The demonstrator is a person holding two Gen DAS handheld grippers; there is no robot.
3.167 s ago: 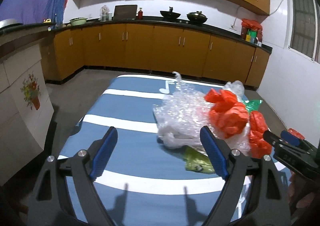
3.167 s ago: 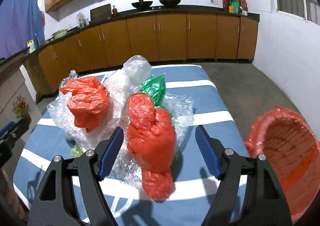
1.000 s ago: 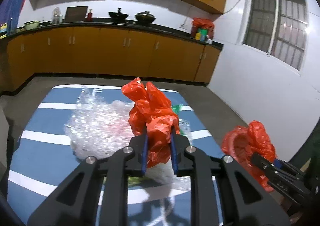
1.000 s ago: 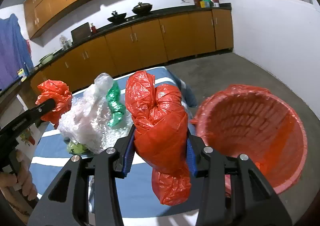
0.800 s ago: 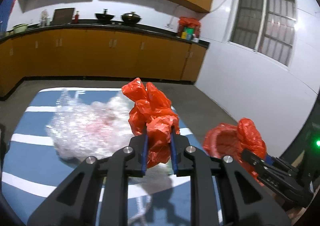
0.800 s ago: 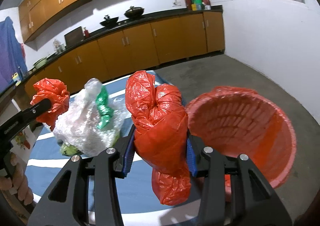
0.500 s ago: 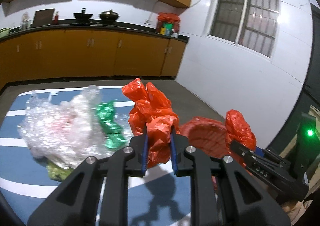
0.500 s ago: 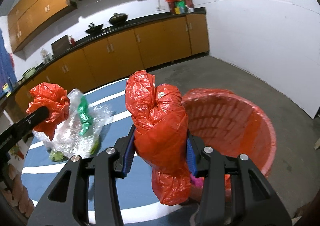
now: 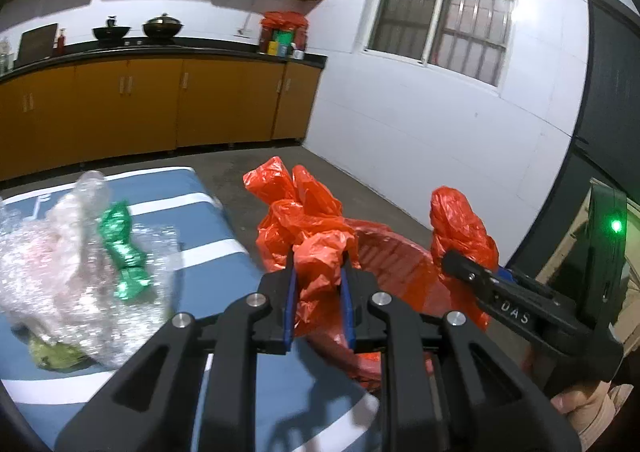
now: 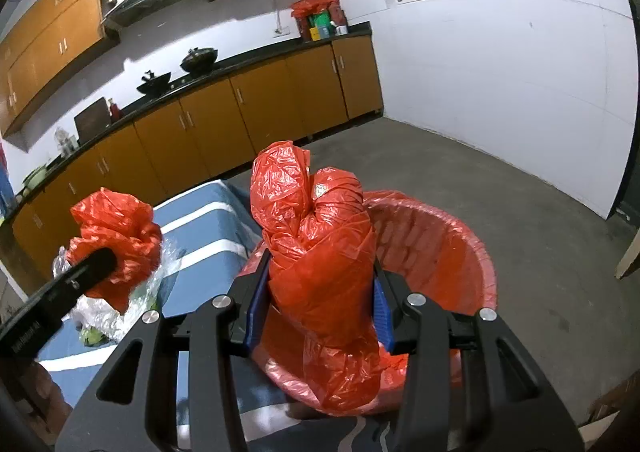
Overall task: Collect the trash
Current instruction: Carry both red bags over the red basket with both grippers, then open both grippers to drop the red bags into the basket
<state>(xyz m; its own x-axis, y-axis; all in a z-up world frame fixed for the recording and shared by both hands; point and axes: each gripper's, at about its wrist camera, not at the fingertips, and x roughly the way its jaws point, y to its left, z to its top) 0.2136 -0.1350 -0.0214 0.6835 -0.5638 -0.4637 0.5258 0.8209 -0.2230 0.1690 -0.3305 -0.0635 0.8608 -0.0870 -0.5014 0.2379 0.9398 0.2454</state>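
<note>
My left gripper (image 9: 318, 306) is shut on a crumpled red plastic bag (image 9: 304, 220), held above the near rim of a red bin (image 9: 396, 264) lined with red plastic. My right gripper (image 10: 318, 306) is shut on a bigger, knotted red bag (image 10: 320, 248), which hangs over the red bin (image 10: 452, 244). The left wrist view shows that gripper (image 9: 460, 264) from the side, its bag (image 9: 460, 228) over the bin's far side. In the right wrist view the left gripper (image 10: 102, 260) and its bag (image 10: 116, 236) sit at the left.
A heap of clear bubble wrap (image 9: 60, 272) with a green wrapper (image 9: 124, 252) and a yellow-green packet (image 9: 52, 352) lies on the blue-and-white striped table (image 9: 208, 224). Orange cabinets (image 9: 160, 108) line the back wall. Bare concrete floor (image 10: 540, 236) surrounds the bin.
Both grippers have swung right with their red bags, away from the bubble wrap heap. The red bin has come under both bags. Neither grip has changed.
</note>
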